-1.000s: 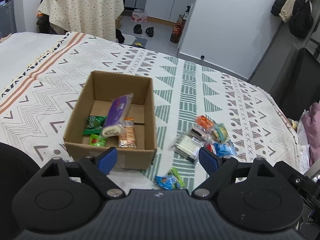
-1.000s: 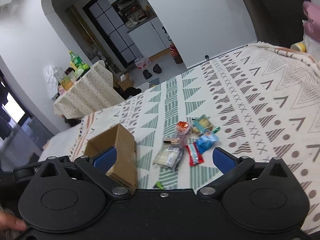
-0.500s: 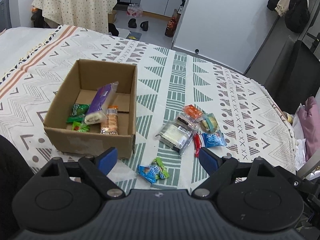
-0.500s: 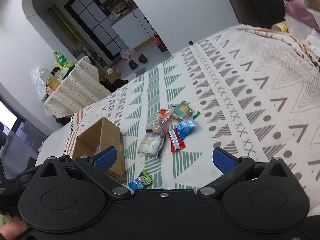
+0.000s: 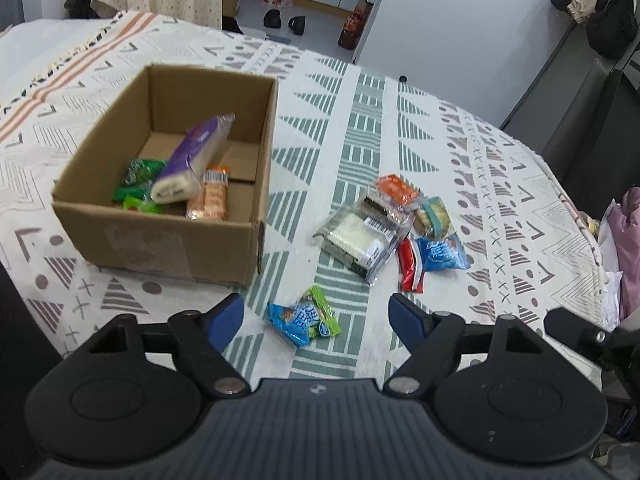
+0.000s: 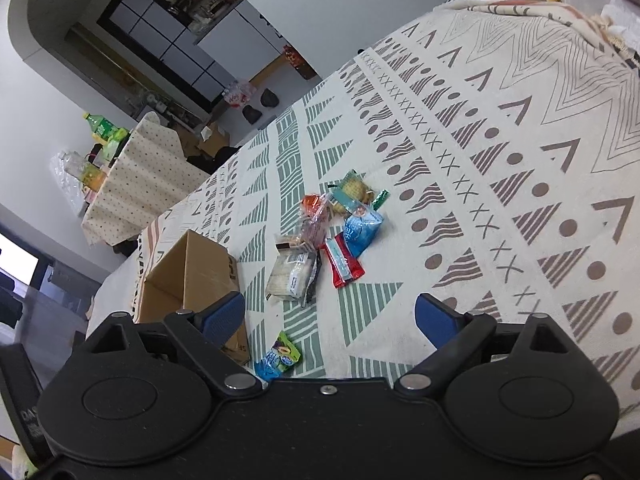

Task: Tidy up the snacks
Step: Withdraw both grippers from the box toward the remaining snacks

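Observation:
A cardboard box [image 5: 160,240] [image 6: 200,276] sits on the patterned cloth, holding a purple roll pack [image 5: 188,160], green packets [image 5: 138,178] and an orange biscuit pack [image 5: 210,196]. Right of it lies a loose pile: a clear cracker pack [image 5: 358,238] [image 6: 290,274], an orange packet [image 5: 396,188], a red bar [image 5: 410,266] [image 6: 344,266] and a blue bag [image 5: 440,254] [image 6: 362,230]. A blue-and-green packet [image 5: 306,316] [image 6: 278,358] lies just ahead of my open left gripper [image 5: 318,316]. My right gripper [image 6: 330,316] hovers open and empty, short of the pile.
The cloth-covered surface [image 5: 500,184] drops off at the right, where pink fabric [image 5: 630,240] and a dark chair [image 5: 592,120] stand. Behind are a dotted tablecloth table [image 6: 132,188] with bottles, shoes on the floor [image 5: 286,20] and a white wall.
Both grippers have swung and come lower toward the snacks. In the left view the blue-and-green packet now lies between the fingertips; the right view has moved closer to the pile. Jaws stay open.

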Demonstrator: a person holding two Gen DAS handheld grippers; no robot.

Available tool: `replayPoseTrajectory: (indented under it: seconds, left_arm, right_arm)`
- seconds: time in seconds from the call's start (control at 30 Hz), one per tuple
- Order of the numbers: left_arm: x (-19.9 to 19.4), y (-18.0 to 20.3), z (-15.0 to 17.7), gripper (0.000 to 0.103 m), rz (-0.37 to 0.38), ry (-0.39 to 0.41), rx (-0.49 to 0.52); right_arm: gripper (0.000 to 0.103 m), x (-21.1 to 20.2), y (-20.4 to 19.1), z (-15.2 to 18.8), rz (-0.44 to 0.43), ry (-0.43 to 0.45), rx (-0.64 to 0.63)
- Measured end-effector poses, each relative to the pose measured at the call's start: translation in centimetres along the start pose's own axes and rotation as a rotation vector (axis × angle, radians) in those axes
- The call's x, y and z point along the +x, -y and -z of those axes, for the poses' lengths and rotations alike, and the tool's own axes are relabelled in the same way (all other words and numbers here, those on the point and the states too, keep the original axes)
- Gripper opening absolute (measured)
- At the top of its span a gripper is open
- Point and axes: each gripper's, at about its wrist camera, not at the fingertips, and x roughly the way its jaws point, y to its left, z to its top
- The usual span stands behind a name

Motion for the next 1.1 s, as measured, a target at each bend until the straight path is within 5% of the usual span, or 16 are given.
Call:
replayPoseTrajectory:
  seconds: [0.57,0.8,0.93,1.03,1.1]
  left_arm:
    - [7.5,-0.3,1.0,0.071,-0.080,-0.081,-0.049]
    - [9.0,0.0,1.5,0.063,-0.118,-0.049,-0.023]
    - [9.3,0.4,1.6,0.052,-0.133,-0.023,-0.002]
    - [9.3,0.5,1.5,0.031,-0.125,-0.020,0.002]
    - [9.3,0.4,1.4,0.031,-0.120,-0.019,-0.009]
  right_arm:
    - [0.080,5.5,-0.1,-1.3,0.033,-0.074,-0.051]
    - [0.072,7.5,-0.9,-1.3,0.051,-0.104,-0.115]
    - [0.066,8.6,-1.3,-1.2,0.053,-0.133,-0.153]
    - [0.065,9.0,-1.4,-1.3,0.057,-0.144,-0.160]
    - [0.064,9.4,-1.4,-1.5,0.062,-0.149,-0.161]
